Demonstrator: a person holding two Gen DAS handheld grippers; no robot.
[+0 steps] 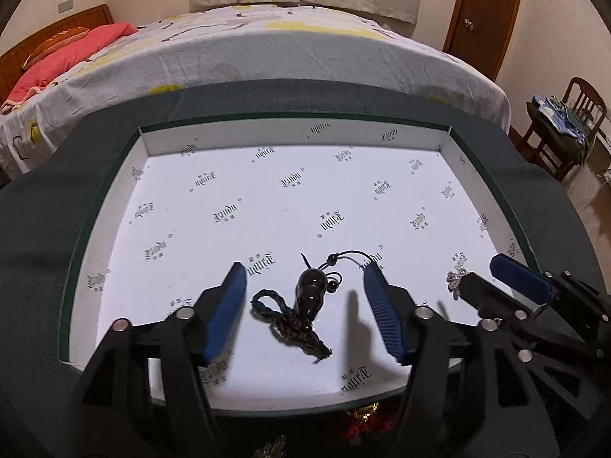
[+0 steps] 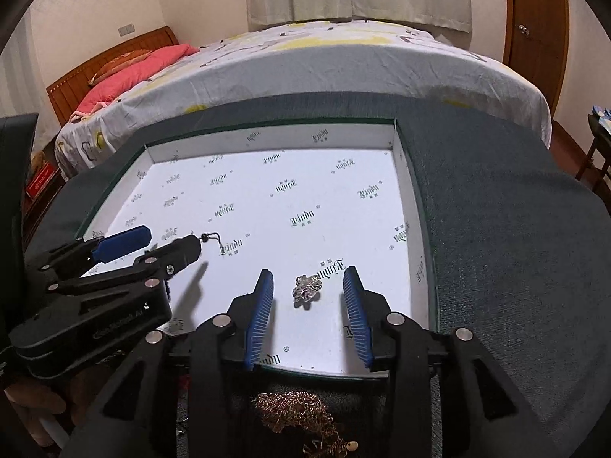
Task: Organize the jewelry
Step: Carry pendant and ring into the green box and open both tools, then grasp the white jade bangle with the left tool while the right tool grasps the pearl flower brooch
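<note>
A dark gourd-shaped pendant [image 1: 311,292] with a braided cord and black beads lies on the white printed floor of a shallow box [image 1: 290,137]. My left gripper [image 1: 305,273] is open, its blue pads either side of the pendant. A small silver ornament [image 2: 306,288] lies in the same box [image 2: 404,191], between the open blue pads of my right gripper [image 2: 308,276]. The ornament also shows in the left wrist view [image 1: 455,280], partly hidden by the right gripper [image 1: 485,274]. The left gripper [image 2: 168,238] appears at left in the right wrist view.
The box sits on a dark green cloth [image 2: 496,229]. A gold chain [image 2: 298,412] lies on the cloth below the right gripper. A bed [image 1: 267,49] stands behind. A wooden chair [image 1: 561,129] stands at right, and a door [image 1: 485,11] behind.
</note>
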